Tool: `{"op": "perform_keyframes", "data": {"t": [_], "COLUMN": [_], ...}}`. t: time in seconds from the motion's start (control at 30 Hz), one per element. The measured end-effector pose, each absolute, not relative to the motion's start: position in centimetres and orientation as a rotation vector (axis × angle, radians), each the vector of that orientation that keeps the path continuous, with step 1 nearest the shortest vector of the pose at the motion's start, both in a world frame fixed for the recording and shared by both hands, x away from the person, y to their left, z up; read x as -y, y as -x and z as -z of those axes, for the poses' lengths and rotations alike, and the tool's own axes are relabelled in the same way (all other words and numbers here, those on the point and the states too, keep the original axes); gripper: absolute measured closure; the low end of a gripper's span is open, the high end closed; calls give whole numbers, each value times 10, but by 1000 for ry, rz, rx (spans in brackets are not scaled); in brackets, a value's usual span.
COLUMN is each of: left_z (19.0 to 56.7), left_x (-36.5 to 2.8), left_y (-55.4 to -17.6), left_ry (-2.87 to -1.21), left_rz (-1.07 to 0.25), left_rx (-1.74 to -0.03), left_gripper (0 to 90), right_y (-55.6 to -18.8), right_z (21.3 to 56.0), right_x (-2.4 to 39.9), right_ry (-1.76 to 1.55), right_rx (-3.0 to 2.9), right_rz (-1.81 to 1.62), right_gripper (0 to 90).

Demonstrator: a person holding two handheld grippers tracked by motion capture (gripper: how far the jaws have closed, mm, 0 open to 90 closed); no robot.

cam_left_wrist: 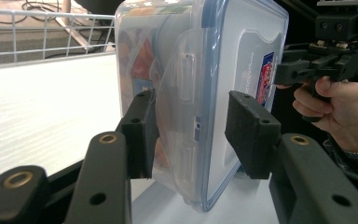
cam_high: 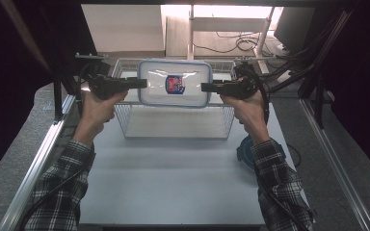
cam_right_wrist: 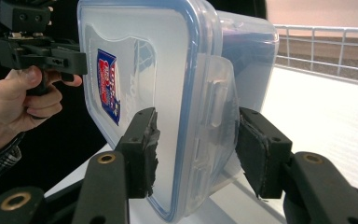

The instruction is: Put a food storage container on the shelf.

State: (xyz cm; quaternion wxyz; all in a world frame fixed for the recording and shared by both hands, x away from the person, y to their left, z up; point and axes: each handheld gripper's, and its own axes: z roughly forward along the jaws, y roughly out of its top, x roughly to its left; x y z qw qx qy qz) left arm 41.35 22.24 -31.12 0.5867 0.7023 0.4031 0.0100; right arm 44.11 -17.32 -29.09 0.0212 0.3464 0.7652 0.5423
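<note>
**A:** What is in hand above the white bench (cam_high: 173, 183)?

**B:** A two-handed carry. A wire basket (cam_high: 125, 122) stands at the bench's far edge, and a clear lidded container (cam_high: 174, 83) with a blue seal and a red-and-blue label hangs above it, held level between the two tools.

**A:** Who has hold of what?

**B:** The left gripper (cam_high: 142, 83) clamps the container's left end, the right gripper (cam_high: 206, 87) its right end. In each gripper view the jaws stand about half apart, pads pressed against lid and base across a side latch.

**A:** And the arms?

**B:** Both forearms, in checked sleeves, reach forward from the near edge, wrists cocked up, tools lying level and pointing inward at each other.

**A:** The next move?

**B:** Judging by the pose, the box is in transit over the basket. Both hands would need to travel together, keeping the squeeze even so neither end slips.
</note>
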Motion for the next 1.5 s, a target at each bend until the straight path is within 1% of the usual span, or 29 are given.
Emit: {"op": "perform_keyframes", "data": {"t": [0.2,0.47,0.67,0.7,0.73,0.8,0.83,0.97,1.0,1.03,1.1,1.13,1.2,1.23,1.37,1.4,1.43,1.47,1.5], "left_z": [323,326,325,325,324,325,326,328,329,329,329,329,332,333,336,336,336,335,335], "left_x": [-226,-222,-218,-215,-214,-213,-213,-213,-211,-211,-207,-205,-201,-200,-204,-205,-205,-204,-204], "left_y": [-425,-432,-433,-433,-433,-433,-432,-432,-432,-432,-432,-432,-433,-433,-435,-435,-435,-435,-435], "left_ry": [-1601,-1618,-1613,-1629,-1628,-1625,-1620,-1616,-1636,-1636,-1675,-1691,-1719,-1711,-1681,-1680,-1679,-1672,-1672], "left_rz": [13,18,-17,-56,-65,-71,-75,-83,-110,-110,-157,-169,-192,-186,-141,-142,-149,-169,-169], "left_rx": [-964,-998,-1007,-1004,-1011,-1003,-1004,-1004,-1008,-1008,-1016,-1016,-1022,-1028,-1023,-1023,-1024,-1032,-1032], "left_gripper": [539,536,527,510,497,492,489,481,454,430,422,432,426,414,432,432,432,414,410], "right_y": [-455,-468,-471,-471,-471,-471,-470,-470,-471,-471,-472,-472,-473,-473,-475,-475,-475,-474,-474], "right_z": [291,296,299,299,299,299,299,298,298,298,299,300,301,302,303,303,303,301,301], "right_x": [168,169,171,171,170,169,165,160,159,159,158,156,155,155,157,155,155,153,153], "right_ry": [-1100,-1143,-1157,-1166,-1162,-1160,-1147,-1127,-1136,-1136,-1140,-1132,-1135,-1148,-1152,-1140,-1140,-1127,-1127], "right_rx": [-2389,-2387,-2380,-2368,-2361,-2357,-2352,-2345,-2344,-2344,-2340,-2339,-2339,-2338,-2332,-2323,-2323,-2299,-2299], "right_rz": [-1635,-1639,-1650,-1651,-1642,-1634,-1597,-1561,-1555,-1555,-1547,-1529,-1523,-1522,-1538,-1520,-1520,-1477,-1477], "right_gripper": [493,487,481,471,463,446,416,395,381,381,359,323,309,300,295,275,275,254,254]}}
